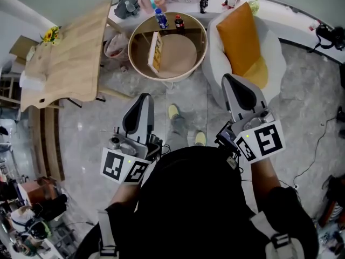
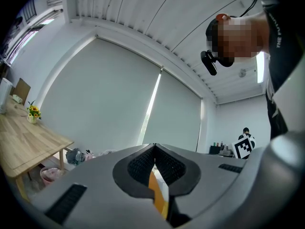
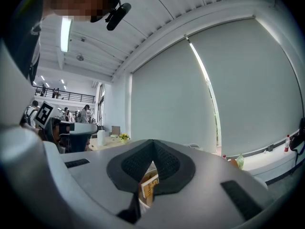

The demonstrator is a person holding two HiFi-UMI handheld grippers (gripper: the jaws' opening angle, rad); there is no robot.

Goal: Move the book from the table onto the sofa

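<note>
Book (image 1: 156, 52) sat on the round table (image 1: 168, 75), toward its left side, well apart from my jaws. My left gripper (image 2: 155, 148) had its jaws pressed together, ribbed black pads (image 2: 139, 165) meeting on nothing inside smooth grey shells. My right gripper (image 3: 152, 143) was closed the same way, and empty. Each carried a marker cube (image 1: 123, 166) of black-and-white squares at its back.

Between me and the round table lay glossy grey veined floor (image 1: 108, 107), with two yellow-green shoes (image 1: 173, 111) on it on my side of that table.

The table was a circle with a pale wooden rim and a brown top. At its far edge stood a blue-labelled bottle (image 1: 161, 18) and a dark bottle (image 1: 179, 21) with a red cap. Just right of the table was the sofa (image 1: 272, 50), white, rounded and padded, with an orange cushion (image 1: 240, 36) leaning in it. Left of the round table stood a long light-wood table (image 1: 75, 58), with yellow flowers (image 1: 51, 35) at the end farthest from it.

The book was slim and oblong, with a yellow cover, a white edge and dark print. Whether it lay flat or leaned on edge I could not tell.
</note>
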